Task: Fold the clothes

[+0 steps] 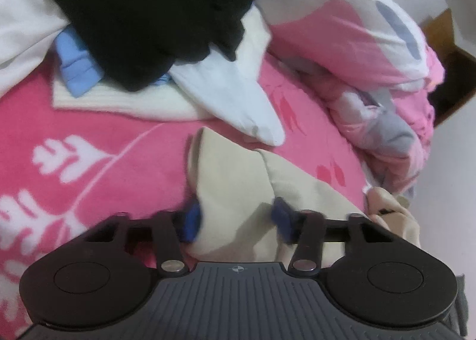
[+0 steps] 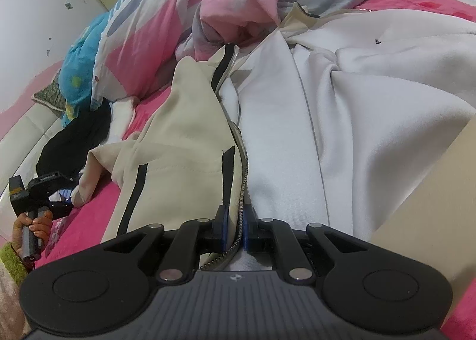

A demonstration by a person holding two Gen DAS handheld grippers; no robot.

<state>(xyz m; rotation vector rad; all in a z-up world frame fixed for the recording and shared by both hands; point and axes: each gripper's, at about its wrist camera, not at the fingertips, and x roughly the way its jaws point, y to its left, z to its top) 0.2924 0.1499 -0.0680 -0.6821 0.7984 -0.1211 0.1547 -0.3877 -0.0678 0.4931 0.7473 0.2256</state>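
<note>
The right gripper (image 2: 235, 231) pinches the beige jacket (image 2: 184, 120) at its zipper edge on the pink bedspread (image 1: 125, 132). The left gripper (image 1: 236, 218) stands apart around the jacket's sleeve (image 1: 235, 167), pads blurred, grip unclear. Beyond lies a black garment (image 1: 142, 13).

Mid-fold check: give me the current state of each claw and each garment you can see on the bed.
Right claw: shut on the jacket's zipper edge.
Left claw: part open around the beige sleeve.
Beige and white jacket: unzipped, spread on the bed.
Black garment: crumpled, unfolded.
Floral quilt: bunched up.
</note>
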